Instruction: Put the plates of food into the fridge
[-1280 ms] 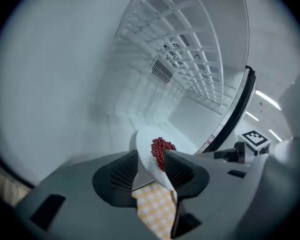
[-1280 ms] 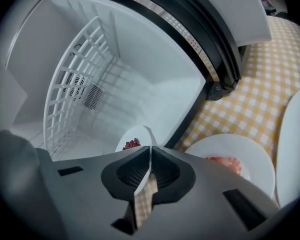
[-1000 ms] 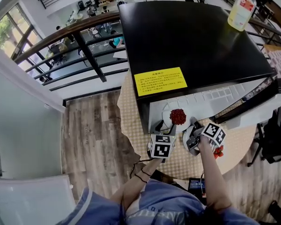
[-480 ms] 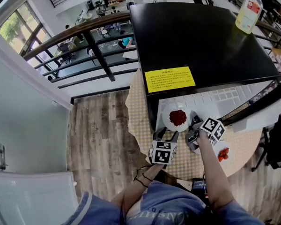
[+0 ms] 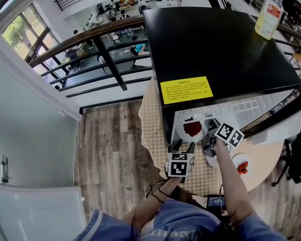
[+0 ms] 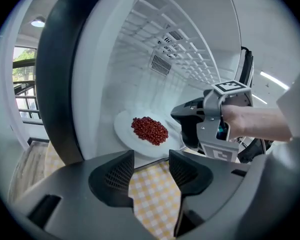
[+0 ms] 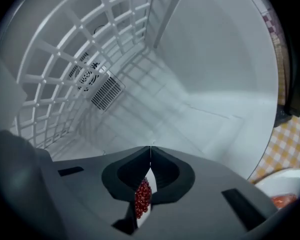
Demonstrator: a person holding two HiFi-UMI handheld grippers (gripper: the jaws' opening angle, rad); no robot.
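Here, at lower left of centre in the head view, my left tongs (image 5: 182,145) hang in front of the open fridge (image 5: 220,44). Their jaws stand apart with nothing between them but the yellow checked tablecloth (image 6: 155,204) below. Just past their tips, in the middle of the left gripper view, the plate (image 6: 122,129) with its heap of red beans (image 6: 150,130) sits low inside the white fridge, close to the front edge. I cannot tell whether it is resting on the fridge floor.

To the right of the plate my right tongs (image 7: 150,153) reach in over its rim. Their jaws are pressed together on that rim, and beans and a strip of white plate show in the slit between them. Further right, at the lower right of the head view, a second plate (image 5: 242,164) with red food waits on the tablecloth. At the upper right, a yellow bottle (image 5: 269,16) stands on the fridge's black top.
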